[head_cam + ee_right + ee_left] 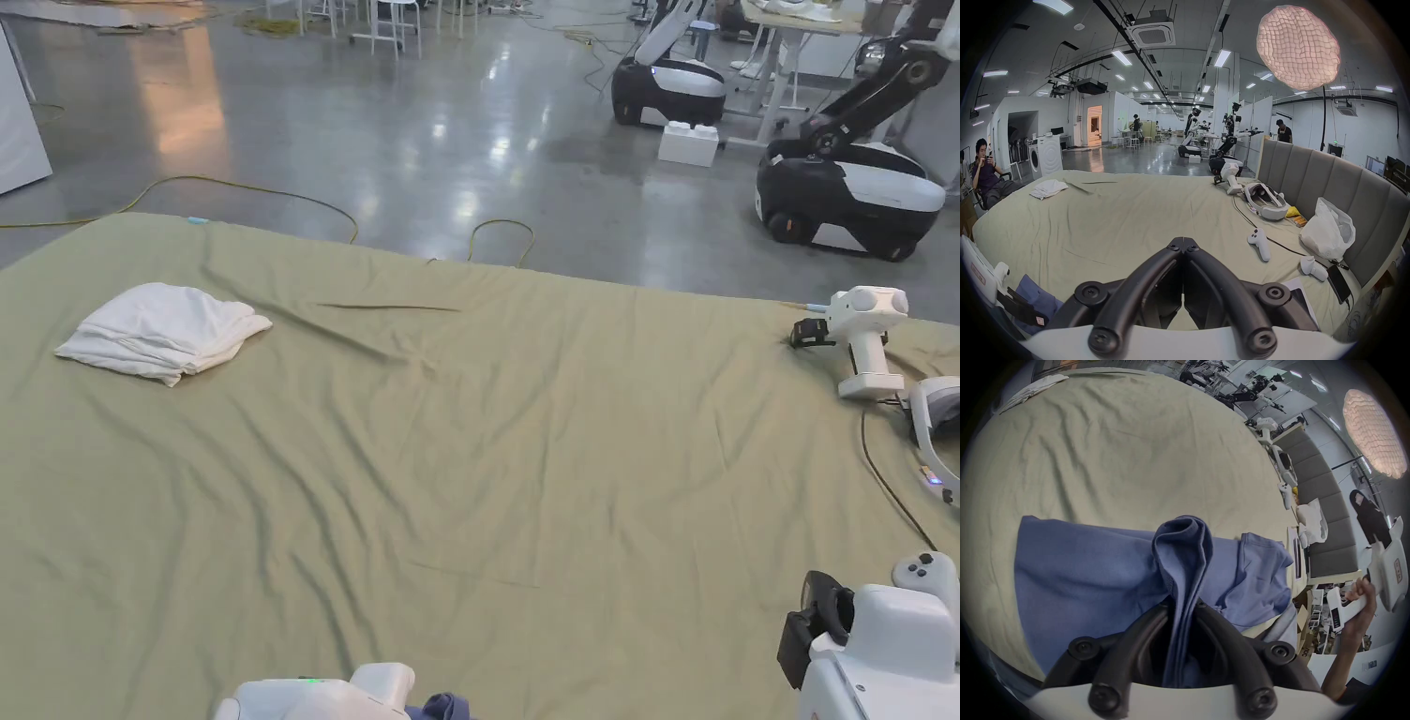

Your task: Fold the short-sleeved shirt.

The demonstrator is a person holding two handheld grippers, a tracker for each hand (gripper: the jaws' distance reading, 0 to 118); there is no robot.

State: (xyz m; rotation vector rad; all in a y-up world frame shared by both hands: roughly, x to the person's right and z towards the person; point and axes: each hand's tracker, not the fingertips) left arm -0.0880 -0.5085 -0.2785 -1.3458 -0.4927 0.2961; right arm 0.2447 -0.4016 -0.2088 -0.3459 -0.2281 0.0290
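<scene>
A blue short-sleeved shirt (1086, 574) lies spread at the near edge of the bed's green sheet (1118, 452). My left gripper (1185, 603) is shut on a bunched fold of that shirt, which stands up between the jaws. In the head view a scrap of the blue shirt (441, 705) peeks beside the left gripper's white body (319, 698) at the bottom edge. My right gripper (1183, 240) is held above the sheet with its jaws together and nothing between them. A corner of the shirt (1033, 299) shows at its lower left.
A folded white garment (164, 330) lies at the far left of the sheet (487, 450). On the right side lie a spare gripper (862, 337), a headset (1264, 201), two controllers (1260, 246), a cable and a white plastic bag (1327, 233). Robots stand on the floor beyond.
</scene>
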